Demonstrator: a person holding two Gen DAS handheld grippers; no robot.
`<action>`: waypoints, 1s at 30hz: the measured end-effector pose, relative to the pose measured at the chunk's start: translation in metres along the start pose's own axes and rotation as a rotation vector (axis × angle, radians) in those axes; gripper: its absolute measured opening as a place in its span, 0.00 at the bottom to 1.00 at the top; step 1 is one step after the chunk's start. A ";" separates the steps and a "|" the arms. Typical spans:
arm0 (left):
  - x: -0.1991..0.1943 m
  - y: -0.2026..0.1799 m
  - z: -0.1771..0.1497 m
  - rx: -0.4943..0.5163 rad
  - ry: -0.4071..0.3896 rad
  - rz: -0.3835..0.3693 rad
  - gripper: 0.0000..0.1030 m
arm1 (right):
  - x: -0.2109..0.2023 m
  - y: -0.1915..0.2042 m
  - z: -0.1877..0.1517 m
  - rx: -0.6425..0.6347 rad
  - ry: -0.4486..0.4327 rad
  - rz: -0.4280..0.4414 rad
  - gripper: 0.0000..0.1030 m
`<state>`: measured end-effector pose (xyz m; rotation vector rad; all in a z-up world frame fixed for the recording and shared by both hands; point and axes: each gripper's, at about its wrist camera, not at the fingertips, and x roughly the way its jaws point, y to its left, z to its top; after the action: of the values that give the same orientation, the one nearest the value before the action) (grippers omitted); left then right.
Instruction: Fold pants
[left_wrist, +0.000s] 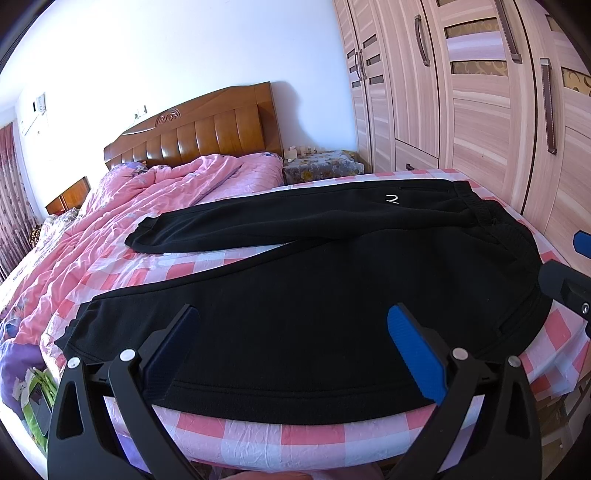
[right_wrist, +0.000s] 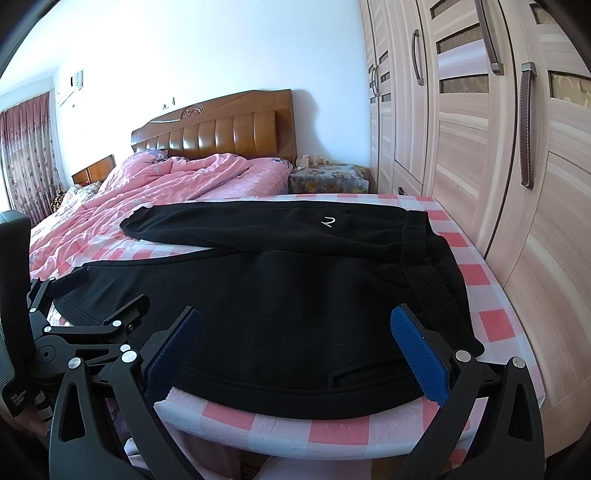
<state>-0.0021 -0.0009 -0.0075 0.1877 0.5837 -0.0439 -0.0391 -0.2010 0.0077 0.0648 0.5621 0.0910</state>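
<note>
Left tongs (left_wrist: 293, 336) spread wide, nothing between the blue pads (left_wrist: 417, 354), pointing forward and level. Right tongs (right_wrist: 295, 338) same: spread wide, nothing held. Both side by side at similar height; each shows at the edge of the other's view.

A lived-in home bedroom.
A bed with a carved wooden headboard (right_wrist: 221, 129) is carrying a rumpled pink quilt (right_wrist: 155, 184); a tall wardrobe (right_wrist: 480, 147) with long handles is lining the right wall, a nightstand (right_wrist: 328, 179) is sitting under a floral cloth, and patterned curtains (right_wrist: 26, 155) are hanging beneath a wall air conditioner (right_wrist: 70, 90).
</note>
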 end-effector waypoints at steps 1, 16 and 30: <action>0.000 0.000 0.001 -0.001 0.000 0.000 0.99 | 0.000 0.000 0.000 0.000 0.000 0.000 0.96; 0.010 0.022 -0.011 -0.099 0.085 -0.047 0.99 | 0.006 -0.001 -0.004 0.010 0.017 0.001 0.96; 0.050 0.036 -0.005 -0.064 0.122 -0.001 0.99 | 0.039 -0.017 0.002 0.016 0.027 0.007 0.96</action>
<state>0.0402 0.0357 -0.0329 0.1279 0.7064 -0.0146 -0.0044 -0.2137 -0.0126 0.0810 0.5896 0.0942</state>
